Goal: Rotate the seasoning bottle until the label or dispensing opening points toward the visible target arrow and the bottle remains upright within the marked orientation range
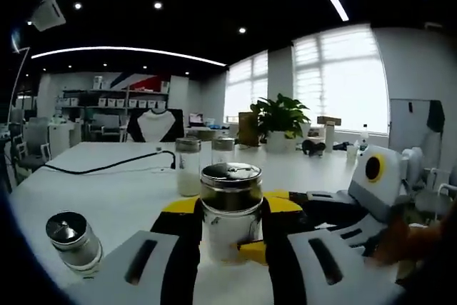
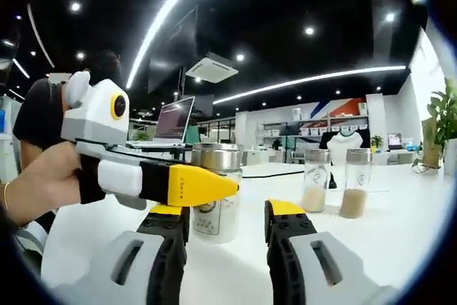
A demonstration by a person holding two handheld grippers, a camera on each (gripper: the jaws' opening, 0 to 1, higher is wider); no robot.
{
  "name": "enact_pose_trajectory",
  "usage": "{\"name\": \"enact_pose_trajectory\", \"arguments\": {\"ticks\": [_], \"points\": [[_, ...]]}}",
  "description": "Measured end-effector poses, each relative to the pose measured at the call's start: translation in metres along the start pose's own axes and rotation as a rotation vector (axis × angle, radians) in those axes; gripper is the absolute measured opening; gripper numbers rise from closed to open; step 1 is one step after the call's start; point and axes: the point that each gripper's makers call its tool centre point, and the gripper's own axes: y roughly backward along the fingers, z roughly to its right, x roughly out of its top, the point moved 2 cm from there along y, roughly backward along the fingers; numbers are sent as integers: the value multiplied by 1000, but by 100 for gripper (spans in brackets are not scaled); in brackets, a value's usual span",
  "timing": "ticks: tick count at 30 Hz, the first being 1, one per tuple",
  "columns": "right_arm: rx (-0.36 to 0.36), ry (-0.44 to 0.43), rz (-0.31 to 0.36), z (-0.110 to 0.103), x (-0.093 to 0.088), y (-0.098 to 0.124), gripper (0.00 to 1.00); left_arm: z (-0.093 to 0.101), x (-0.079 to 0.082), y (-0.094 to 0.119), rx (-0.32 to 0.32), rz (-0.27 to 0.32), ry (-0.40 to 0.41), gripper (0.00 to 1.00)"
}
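The seasoning bottle is standing upright on the white table, its long axis vertical, and it is sitting between the jaws of the left gripper, whose yellow-tipped jaws are lying close along both sides of the glass; whether they are actually pressing it I cannot tell. Its shiny metal shaker cap is facing up, and I cannot tell which way the label or opening is turning. In the right gripper view the same bottle is standing just beyond the right gripper, whose jaws are gaping wide with nothing between them, while the left gripper is reaching in from the left with a hand wrapped behind it. The bottle is holding a pale fill in its lower part. Behind it two more glass shakers are standing upright, side by side, each carrying a low layer of tan powder. A further shaker is lying tilted on the table near the left jaw. A black cable is trailing across the tabletop, and a potted plant is sitting by bright windows in an open office.
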Motion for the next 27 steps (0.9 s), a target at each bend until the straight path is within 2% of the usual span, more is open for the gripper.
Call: {"name": "enact_pose_trajectory", "arguments": {"ticks": [3,5,11,25,27], "points": [[10,-14,0,-1,0,0,42,-6,0,3,14,3,-6,34],[15,-54,5,1,-1,0,42,-12,0,6,32,0,-4,34],[-49,-64,28,14,3,5,42,-23,-2,11,61,-3,0,34],[-61,-63,28,14,3,5,41,-29,-12,16,58,-24,-15,34],[-63,-61,27,15,3,5,41,-24,-14,17,59,-26,-18,34]]}}
